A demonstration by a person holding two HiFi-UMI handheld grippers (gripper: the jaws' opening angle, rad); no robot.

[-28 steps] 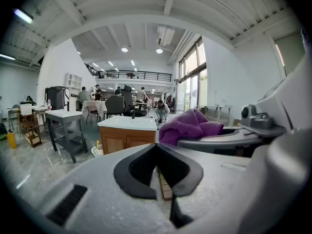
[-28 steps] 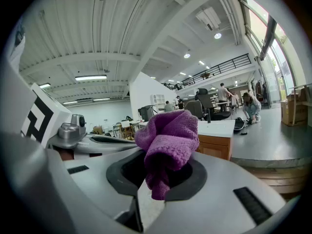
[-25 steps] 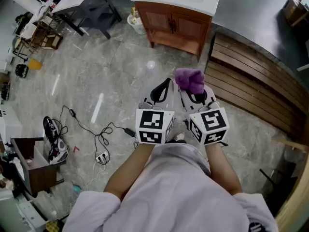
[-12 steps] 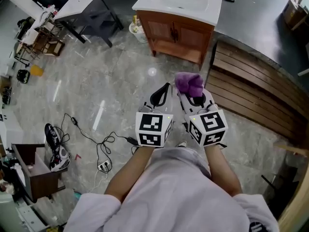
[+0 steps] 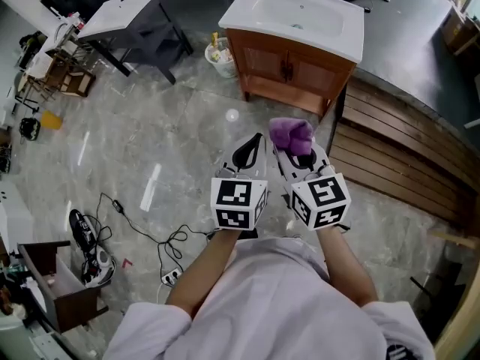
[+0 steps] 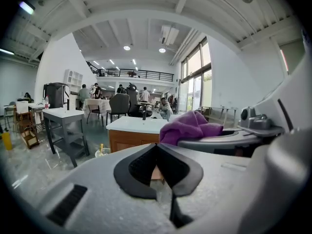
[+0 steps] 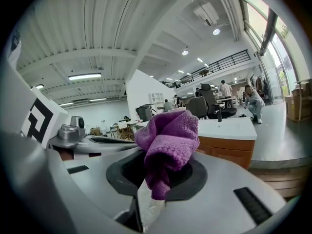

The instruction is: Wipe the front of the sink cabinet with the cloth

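A: Left side first?
B: Table [image 5: 121, 10] far left. Left gripper [image 5: 251, 147] [image 6: 157, 152]: jaws together, nothing between them.

A: Right gripper?
B: Right gripper [image 5: 300, 154] [image 7: 155, 179] just beside the left one, clamped on the purple cloth [image 5: 291, 133] [image 7: 168, 138]. The cloth bunches up above the jaws.

A: Cloth against the cabinet?
B: No, well apart. Cabinet [image 5: 292, 70] stands far, ahead of both grippers, doors shut, white sink [image 5: 300, 17] on top. Bin [image 5: 220, 57] touches its left side; wood steps [image 5: 397, 148] lie to the right.
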